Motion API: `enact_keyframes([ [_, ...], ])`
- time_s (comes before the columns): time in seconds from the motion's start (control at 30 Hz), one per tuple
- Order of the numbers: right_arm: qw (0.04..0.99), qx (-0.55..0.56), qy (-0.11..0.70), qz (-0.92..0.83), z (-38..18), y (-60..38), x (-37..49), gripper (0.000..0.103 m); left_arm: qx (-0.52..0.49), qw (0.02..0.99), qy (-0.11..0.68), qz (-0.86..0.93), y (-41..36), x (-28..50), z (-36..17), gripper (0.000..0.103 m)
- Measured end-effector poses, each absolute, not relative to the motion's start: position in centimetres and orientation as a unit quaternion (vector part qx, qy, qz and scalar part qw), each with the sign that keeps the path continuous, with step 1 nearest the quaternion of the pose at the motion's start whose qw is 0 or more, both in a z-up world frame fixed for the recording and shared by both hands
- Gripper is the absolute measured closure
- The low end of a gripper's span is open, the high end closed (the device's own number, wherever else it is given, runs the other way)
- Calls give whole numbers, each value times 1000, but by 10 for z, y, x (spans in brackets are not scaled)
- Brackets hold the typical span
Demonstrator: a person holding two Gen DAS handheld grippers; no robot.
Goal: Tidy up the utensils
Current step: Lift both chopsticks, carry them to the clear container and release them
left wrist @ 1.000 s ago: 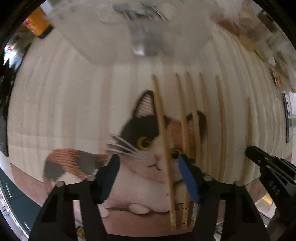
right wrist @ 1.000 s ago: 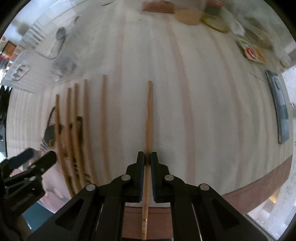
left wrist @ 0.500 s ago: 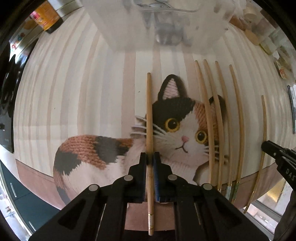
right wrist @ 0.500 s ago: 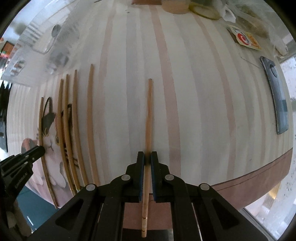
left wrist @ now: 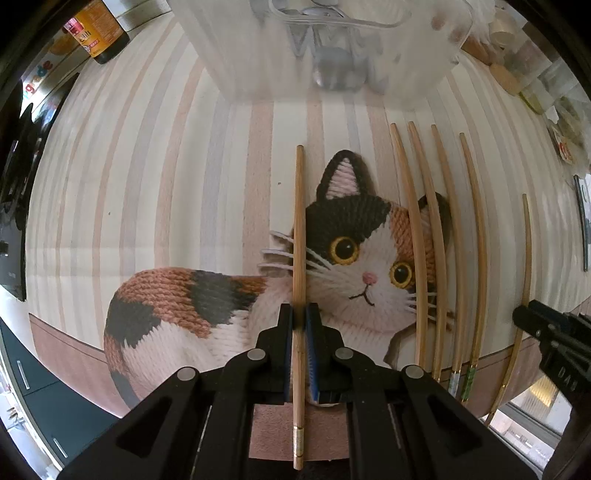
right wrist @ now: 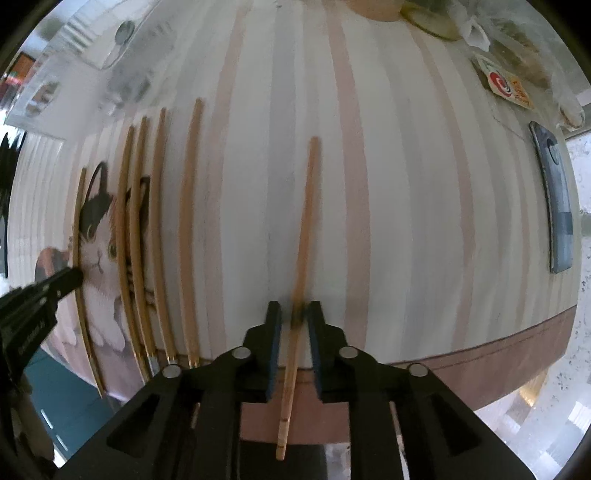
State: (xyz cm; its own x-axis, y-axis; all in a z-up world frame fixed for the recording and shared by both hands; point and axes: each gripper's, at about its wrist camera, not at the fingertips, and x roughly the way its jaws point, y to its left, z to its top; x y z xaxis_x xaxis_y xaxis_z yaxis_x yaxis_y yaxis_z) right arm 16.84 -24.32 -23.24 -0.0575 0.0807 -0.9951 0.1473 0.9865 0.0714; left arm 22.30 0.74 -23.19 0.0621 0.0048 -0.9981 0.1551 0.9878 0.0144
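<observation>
My left gripper [left wrist: 299,314] is shut on a wooden chopstick [left wrist: 298,229], held lengthwise over the cat picture on the striped tablecloth. Several more chopsticks [left wrist: 424,240] lie side by side to its right. My right gripper [right wrist: 294,314] has its jaws parted around another chopstick [right wrist: 304,229], which is blurred and tilts between the pads, apart from them. The row of chopsticks [right wrist: 159,229] lies to its left. A clear plastic organizer box [left wrist: 325,48] holding metal cutlery stands at the far side.
A dark bottle [left wrist: 98,31] stands at the far left. A phone [right wrist: 556,206] lies at the right on the tablecloth, with packets [right wrist: 508,86] and clutter beyond it. The table's front edge [right wrist: 480,354] is just below the grippers.
My left gripper closed on a chopstick from the left of the row and holds it now. My right gripper, shut on its chopstick before, has opened and the chopstick is slipping askew.
</observation>
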Motion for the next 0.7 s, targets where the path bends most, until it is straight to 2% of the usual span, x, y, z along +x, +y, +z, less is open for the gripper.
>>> enact_keyframes([
  [0.7, 679, 58, 731, -33, -237, -225, 162, 79, 60, 725, 684, -58, 8, 224, -232, 98],
])
